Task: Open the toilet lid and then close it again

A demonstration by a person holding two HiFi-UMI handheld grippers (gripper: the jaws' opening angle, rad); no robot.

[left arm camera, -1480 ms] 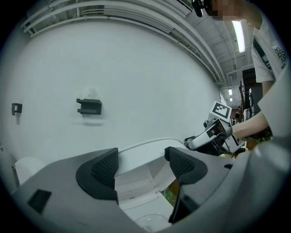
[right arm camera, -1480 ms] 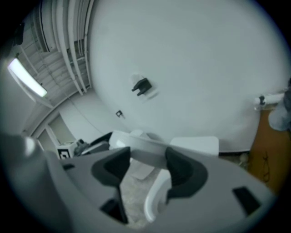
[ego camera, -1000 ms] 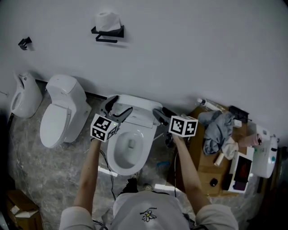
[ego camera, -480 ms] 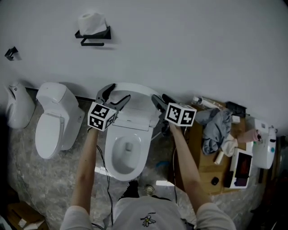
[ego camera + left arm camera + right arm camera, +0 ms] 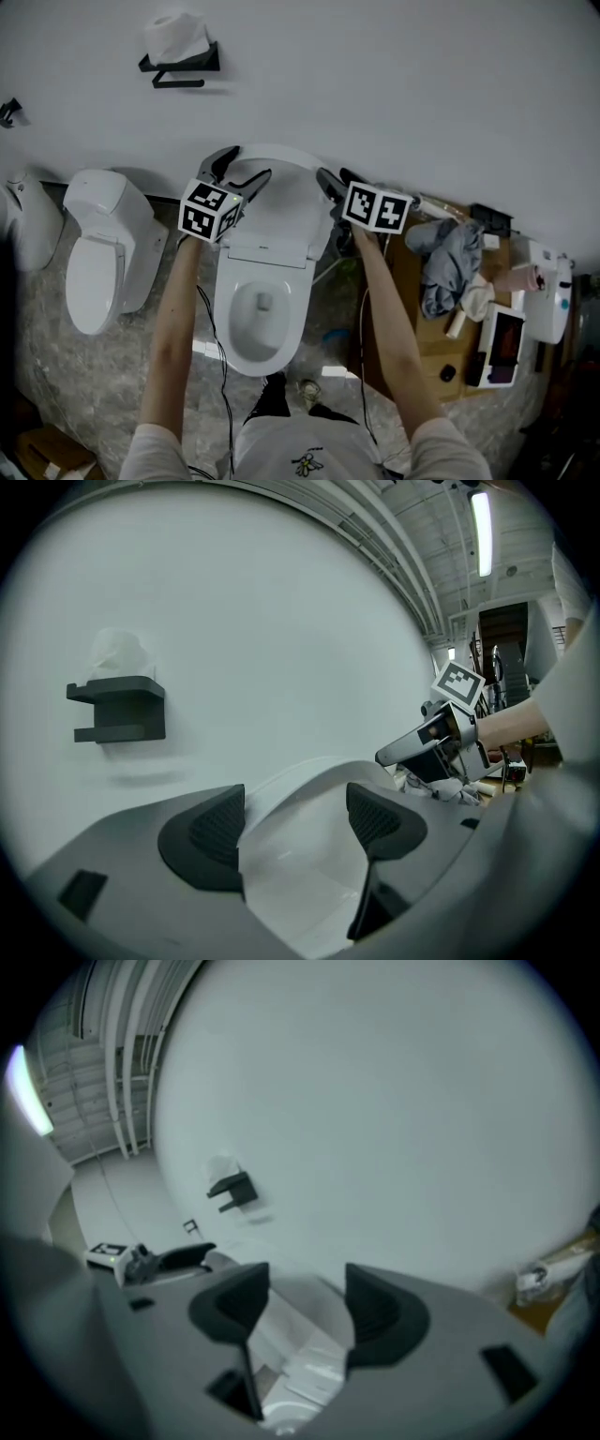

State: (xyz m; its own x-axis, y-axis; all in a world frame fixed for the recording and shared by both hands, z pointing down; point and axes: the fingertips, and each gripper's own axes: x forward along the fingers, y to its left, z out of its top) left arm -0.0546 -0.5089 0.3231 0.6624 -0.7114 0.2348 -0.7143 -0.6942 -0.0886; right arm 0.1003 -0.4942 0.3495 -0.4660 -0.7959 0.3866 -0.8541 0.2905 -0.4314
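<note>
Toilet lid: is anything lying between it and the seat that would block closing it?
Nothing visible. The toilet lid stands raised, and the seat below it is bare in the head view. The left gripper and right gripper are open near its top edge.

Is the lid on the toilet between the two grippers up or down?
Up. The lid stands raised behind the seat, leaving the bowl uncovered.

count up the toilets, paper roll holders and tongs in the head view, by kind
toilets: 2 (middle toilet, left toilet)
paper roll holder: 1
tongs: 2 (left tongs, right tongs)
total: 5
</note>
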